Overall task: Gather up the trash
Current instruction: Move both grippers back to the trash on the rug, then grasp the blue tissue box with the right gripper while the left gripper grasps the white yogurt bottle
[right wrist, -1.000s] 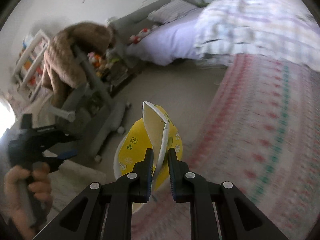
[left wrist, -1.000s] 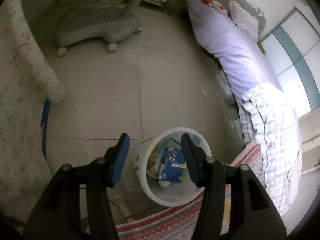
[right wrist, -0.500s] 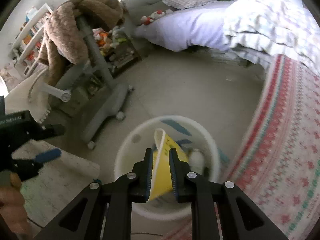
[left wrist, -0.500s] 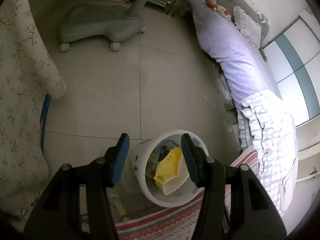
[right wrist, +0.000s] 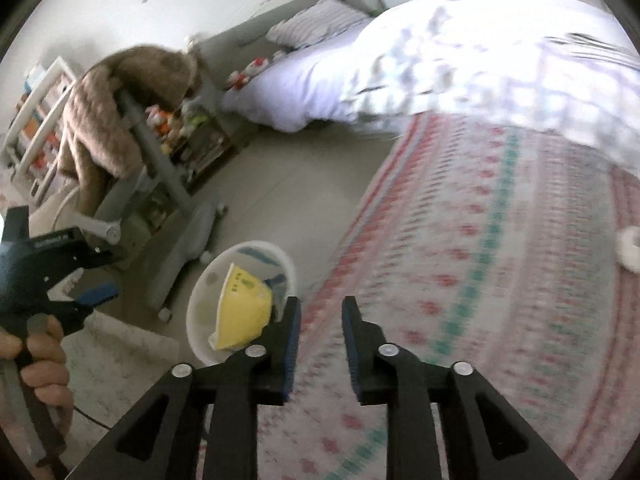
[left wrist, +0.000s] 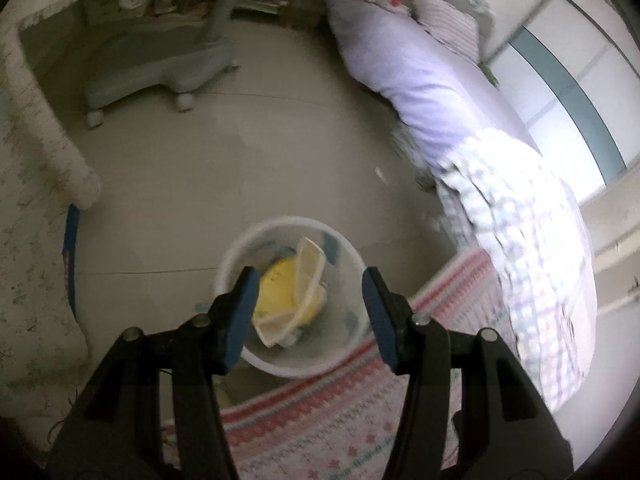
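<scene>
A white round bin (left wrist: 356, 280) stands on the floor at the rug's edge; it also shows in the right wrist view (right wrist: 200, 292). A yellow folded package (left wrist: 280, 296) lies in it on top of other trash, and shows in the right wrist view (right wrist: 240, 312). My left gripper (left wrist: 310, 312) is open and empty, above the bin. My right gripper (right wrist: 318, 332) is open and empty, over the rug just right of the bin. A small white crumpled object (right wrist: 628, 244) lies on the rug at far right.
A patterned pink rug (right wrist: 480, 280) covers the floor on the right. A bed with lilac sheet (left wrist: 420, 80) and checked quilt (left wrist: 520, 240) lies beyond. A grey wheeled chair base (left wrist: 160, 72) stands at the back. A flowered cloth (left wrist: 24, 240) hangs at left.
My right gripper let go of the yellow package into the bin, opened, and swung right over the rug. The left gripper stayed open above the bin.
</scene>
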Motion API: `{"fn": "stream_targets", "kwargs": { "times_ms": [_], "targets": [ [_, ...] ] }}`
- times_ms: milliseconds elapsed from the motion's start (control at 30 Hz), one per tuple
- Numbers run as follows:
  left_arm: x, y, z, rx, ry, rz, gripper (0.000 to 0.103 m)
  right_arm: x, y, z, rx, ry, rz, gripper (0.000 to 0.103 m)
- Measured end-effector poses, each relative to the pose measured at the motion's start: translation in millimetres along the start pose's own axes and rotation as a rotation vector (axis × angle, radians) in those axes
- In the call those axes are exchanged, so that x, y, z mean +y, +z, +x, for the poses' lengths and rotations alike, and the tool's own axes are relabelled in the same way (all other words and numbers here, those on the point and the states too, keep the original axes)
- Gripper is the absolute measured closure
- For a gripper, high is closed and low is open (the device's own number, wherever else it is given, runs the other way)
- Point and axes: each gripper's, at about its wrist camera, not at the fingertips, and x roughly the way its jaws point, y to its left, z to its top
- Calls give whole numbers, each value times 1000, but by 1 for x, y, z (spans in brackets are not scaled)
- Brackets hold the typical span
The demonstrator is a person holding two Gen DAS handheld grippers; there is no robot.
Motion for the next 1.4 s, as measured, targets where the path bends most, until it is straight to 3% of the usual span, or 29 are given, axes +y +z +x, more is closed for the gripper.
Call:
{"fn": "stream_targets", "kwargs": {
  "times_ms": [133, 367, 433, 533, 667, 800, 1100, 1200, 1267, 1333, 1400],
  "targets": [
    [-32, -22, -12, -3, -30, 95, 48, -32, 2, -40, -33, -37, 58, 59],
    [-77, -57, -28, -3, -71, 236, 47, -97, 7, -125, -75, -139, 101, 53],
    [-88, -68, -31, 6, -92, 274, 46, -113, 7, -144, -82, -197, 81, 46],
    [-103, -82, -34, 27, -107, 325, 45, -151, 1, -183, -93, -346, 21, 29],
    [-123, -102, -43, 34, -136, 396, 41, -228, -24, -225, -109, -610, 48, 26],
    [-148, -126, -42, 30, -125, 494, 38, -283, -45, -228, -9, -735, 96, 26],
    [-197, -178, -28, 64, -103, 663, 38, -275, -75, -178, 211, -867, -242, 26],
    [-210, -193, -22, 73, -93, 723, 38, -288, -80, -163, 283, -922, -271, 29],
    [-221, -203, -15, 93, -94, 767, 38, -299, -84, -161, 305, -950, -262, 39],
    [-232, -211, -12, 109, -111, 801, 38, -307, -83, -164, 313, -925, -223, 80],
    [-241, -217, -10, 113, -124, 828, 38, -309, -82, -171, 293, -898, -188, 81]
  ]
}}
